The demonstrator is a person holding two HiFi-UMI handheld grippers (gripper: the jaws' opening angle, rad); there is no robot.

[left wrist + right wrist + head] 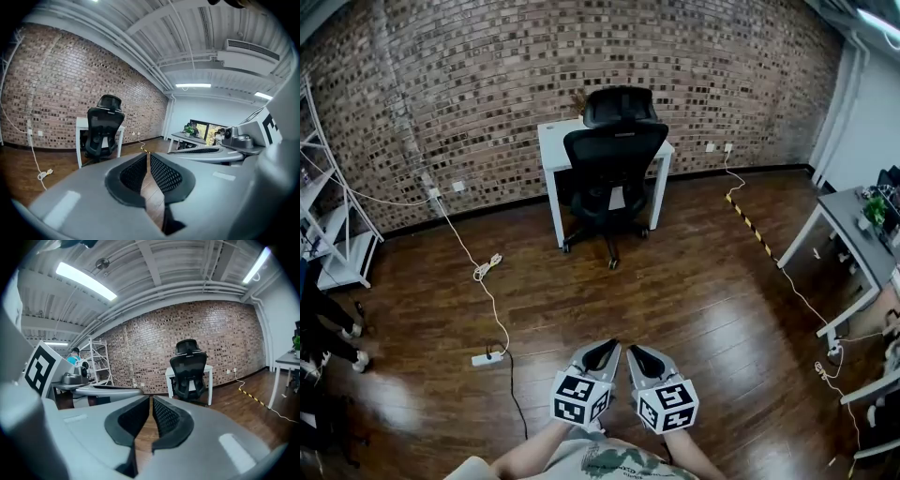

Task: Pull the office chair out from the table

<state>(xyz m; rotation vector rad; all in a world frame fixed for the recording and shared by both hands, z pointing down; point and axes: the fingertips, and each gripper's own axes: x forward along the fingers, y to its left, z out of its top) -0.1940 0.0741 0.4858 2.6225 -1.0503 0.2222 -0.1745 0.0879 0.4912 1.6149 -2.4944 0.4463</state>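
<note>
A black office chair with a headrest stands pushed in at a small white table against the brick wall, its back toward me. It also shows in the left gripper view as the chair and in the right gripper view as the chair, far ahead. My left gripper and right gripper are held side by side low in the head view, well short of the chair. Both are shut, with nothing between their jaws.
A white cable with a power strip trails over the wooden floor at the left. A white shelf rack stands far left. A desk with a plant is at the right, and yellow-black floor tape runs toward the wall.
</note>
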